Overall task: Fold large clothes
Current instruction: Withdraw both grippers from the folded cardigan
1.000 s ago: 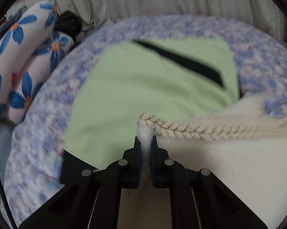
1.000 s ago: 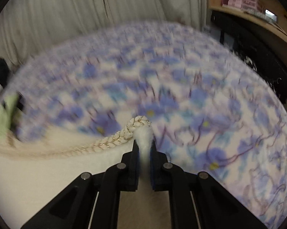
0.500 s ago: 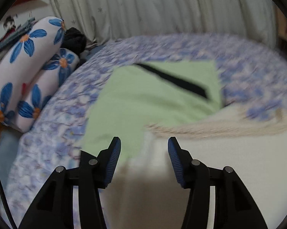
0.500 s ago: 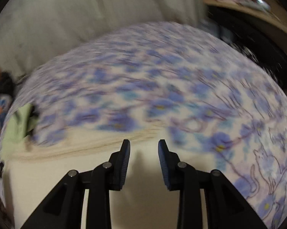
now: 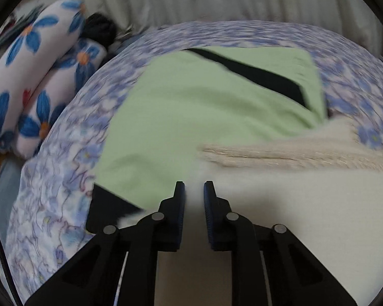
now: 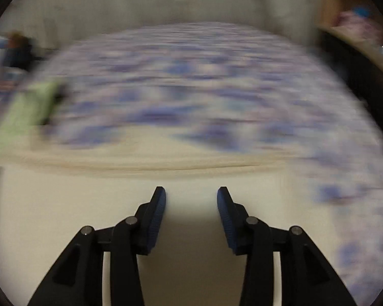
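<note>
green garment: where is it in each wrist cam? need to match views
Left wrist: green garment fills the centre, above the fingers, a black stripe across its upper right, its lower right edge under the cream garment.
Right wrist: blurred, only a strip at the far left edge, above the cream garment.
Shared landmark: the cream garment's braided trim, right of centre in the left view, across the middle in the right view.
</note>
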`<state>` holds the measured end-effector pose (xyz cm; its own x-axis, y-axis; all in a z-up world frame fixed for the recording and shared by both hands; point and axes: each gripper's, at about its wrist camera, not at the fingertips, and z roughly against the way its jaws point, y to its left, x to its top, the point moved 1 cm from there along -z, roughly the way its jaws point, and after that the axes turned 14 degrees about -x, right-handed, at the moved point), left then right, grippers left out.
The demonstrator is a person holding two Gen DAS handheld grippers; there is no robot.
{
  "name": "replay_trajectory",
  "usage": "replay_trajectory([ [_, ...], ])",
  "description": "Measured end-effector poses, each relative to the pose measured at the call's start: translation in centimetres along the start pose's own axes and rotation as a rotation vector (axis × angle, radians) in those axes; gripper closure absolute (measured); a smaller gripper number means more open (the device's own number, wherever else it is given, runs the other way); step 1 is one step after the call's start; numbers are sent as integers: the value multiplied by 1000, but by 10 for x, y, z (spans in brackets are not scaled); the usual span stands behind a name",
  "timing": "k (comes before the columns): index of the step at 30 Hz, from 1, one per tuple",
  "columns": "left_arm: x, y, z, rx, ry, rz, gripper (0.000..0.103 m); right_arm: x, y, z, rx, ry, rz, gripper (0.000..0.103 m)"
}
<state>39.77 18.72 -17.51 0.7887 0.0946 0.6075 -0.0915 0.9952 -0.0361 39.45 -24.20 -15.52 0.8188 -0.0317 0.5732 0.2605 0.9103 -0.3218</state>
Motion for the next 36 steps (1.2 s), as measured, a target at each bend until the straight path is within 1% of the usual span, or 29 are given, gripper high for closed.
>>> replay_trajectory([
  [1,0,7,1,-44,-2,33,85,-2,-27,-17,-25,34,-40,62],
  [2,0,10,0,-57,-3,42,85,-3,-47,-28,-16,60,-79,78],
  [3,0,10,-1,-60,-1,39,85,-5,-64,-36,-40,92,-112,85],
  [4,-1,7,-1,-51,1,27,85,-7,-77,-39,13,108,-158,75],
  [5,-1,5,-1,-37,1,14,85,-9,-88,-40,69,125,-204,75],
  [6,-1,2,0,-19,2,-1,85,-9,-95,-35,94,128,-237,75],
  [7,-1,-3,2,2,2,-17,84,-9,-95,-26,80,116,-243,75],
  [8,-1,-7,6,12,3,-29,84,-10,-94,-15,60,99,-237,75],
  [9,-2,-13,11,17,4,-38,84,-11,-91,-2,64,79,-229,75],
  [11,-7,-25,29,-2,-3,-59,82,-17,-82,26,117,46,-229,75],
  [13,-19,-41,54,-69,-15,-84,80,-28,-70,55,189,23,-218,73],
  [14,-26,-48,65,-91,-19,-92,75,-31,-64,64,207,19,-206,72],
  [15,-34,-55,76,-106,-16,-99,74,-39,-53,79,232,13,-184,72],
  [17,-56,-74,99,-163,-12,-108,65,-54,-32,105,292,9,-147,72],
  [19,-79,-90,120,-215,-19,-110,62,-70,-11,125,351,17,-121,72],
  [22,-110,-111,141,-256,-37,-112,60,-91,9,142,407,30,-87,72],
  [23,-117,-115,144,-260,-39,-108,60,-98,15,147,403,21,-74,72],
  [25,-137,-121,145,-256,-20,-92,60,-110,21,150,366,8,-35,72],
  [26,-144,-122,143,-242,-14,-90,60,-116,19,147,348,13,-25,72],
  [27,-152,-119,140,-210,-8,-87,60,-121,17,144,337,21,-26,72],
  [28,-159,-115,136,-184,4,-76,60,-128,8,136,312,42,-35,72],
  [30,-167,-102,131,-175,9,-45,58,-140,-12,124,274,62,-56,72],
  [31,-170,-93,131,-172,-1,-30,54,-145,-24,119,241,63,-61,72],
  [32,-171,-85,132,-163,-8,-14,50,-148,-36,115,185,61,-55,72],
  [34,-171,-68,133,-132,-11,39,49,-154,-60,111,41,42,-42,72],
  [35,-171,-60,134,-130,-11,65,49,-157,-68,110,10,43,-47,72],
  [36,-171,-53,135,-139,-11,89,49,-160,-80,107,8,47,-61,72],
])
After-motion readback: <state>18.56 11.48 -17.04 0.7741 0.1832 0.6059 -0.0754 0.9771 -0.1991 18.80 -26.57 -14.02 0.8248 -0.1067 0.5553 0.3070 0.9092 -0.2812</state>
